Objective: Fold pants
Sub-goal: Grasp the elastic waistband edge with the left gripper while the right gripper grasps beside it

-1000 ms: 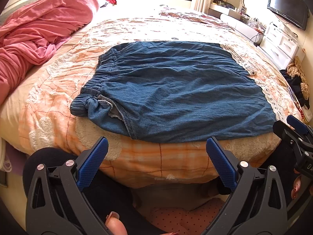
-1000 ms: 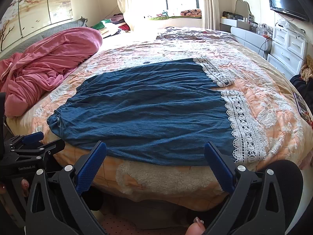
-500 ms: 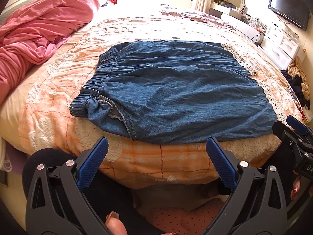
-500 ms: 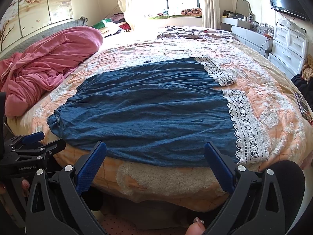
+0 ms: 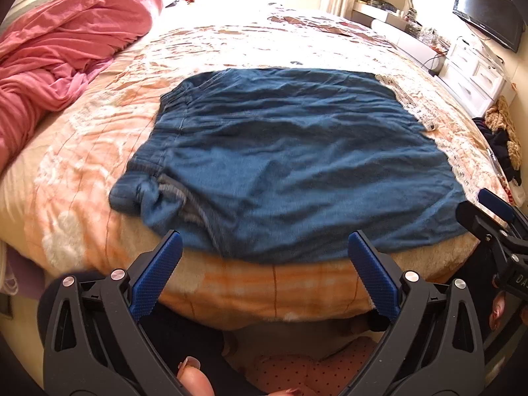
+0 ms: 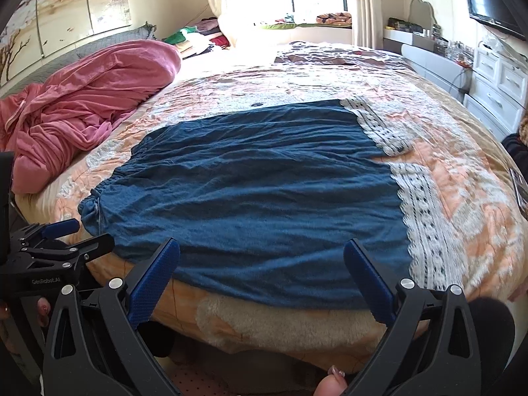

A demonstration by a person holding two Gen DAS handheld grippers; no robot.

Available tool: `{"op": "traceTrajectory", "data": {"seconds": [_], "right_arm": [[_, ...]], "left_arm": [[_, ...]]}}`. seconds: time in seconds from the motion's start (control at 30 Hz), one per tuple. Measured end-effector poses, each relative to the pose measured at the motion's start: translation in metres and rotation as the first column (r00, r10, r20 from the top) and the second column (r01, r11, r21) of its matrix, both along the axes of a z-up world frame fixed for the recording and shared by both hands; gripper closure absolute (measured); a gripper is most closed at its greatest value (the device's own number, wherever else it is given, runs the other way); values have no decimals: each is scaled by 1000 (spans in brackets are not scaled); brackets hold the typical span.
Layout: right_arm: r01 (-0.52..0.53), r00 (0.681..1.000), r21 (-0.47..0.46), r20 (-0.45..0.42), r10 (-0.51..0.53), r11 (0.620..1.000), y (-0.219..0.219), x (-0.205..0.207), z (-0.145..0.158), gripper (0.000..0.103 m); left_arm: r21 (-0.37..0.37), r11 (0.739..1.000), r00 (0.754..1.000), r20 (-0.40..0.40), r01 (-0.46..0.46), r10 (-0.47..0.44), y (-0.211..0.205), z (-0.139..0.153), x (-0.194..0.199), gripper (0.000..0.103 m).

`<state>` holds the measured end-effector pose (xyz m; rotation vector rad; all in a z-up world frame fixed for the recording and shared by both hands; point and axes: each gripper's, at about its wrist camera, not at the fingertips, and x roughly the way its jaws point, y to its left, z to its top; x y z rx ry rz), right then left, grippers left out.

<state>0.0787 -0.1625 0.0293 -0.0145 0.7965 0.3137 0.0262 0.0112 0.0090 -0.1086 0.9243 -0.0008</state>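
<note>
Blue denim pants (image 5: 290, 161) lie spread flat on the bed, waistband to the left, white lace hems (image 6: 422, 217) to the right; they also show in the right wrist view (image 6: 264, 191). My left gripper (image 5: 264, 247) is open and empty, at the near edge of the pants by the waistband corner. My right gripper (image 6: 262, 254) is open and empty, over the near edge of the pants toward the lace hem. Each gripper shows at the edge of the other's view.
The bed has an orange and white quilt (image 5: 231, 283). A pink blanket (image 5: 56, 52) is heaped at the left. White drawers (image 6: 501, 82) and a wall TV (image 5: 488, 13) stand at the right. Dark clothes (image 5: 501, 148) lie by the bed's right side.
Both grippers have moved forward toward the near edge of the pants. Both stay open. The pants have not moved.
</note>
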Motion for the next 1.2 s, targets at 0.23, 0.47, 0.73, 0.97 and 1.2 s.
{"op": "traceTrajectory", "data": {"seconds": [0.23,0.47,0.73,0.97,1.2], "right_arm": [[-90,994,45,-63,93,995,17,59,5,4],[-174,977,52,-119,179,983,45,122,2,4],[-239,955,56,-166,245,969,73,188,-6,4],[-327,940,-93,-137,313,940,111,238,-11,4],[-442,892,-141,-172,418,886,147,281,-26,4]], "left_arm": [[9,1000,1000,6,-8,8,35,15,53,9],[70,994,997,-13,-79,80,87,19,118,9],[46,993,992,-60,-105,108,124,-2,189,9],[46,997,994,-87,-66,70,132,-30,213,31],[-12,999,997,-72,-41,40,144,-35,228,69]]}}
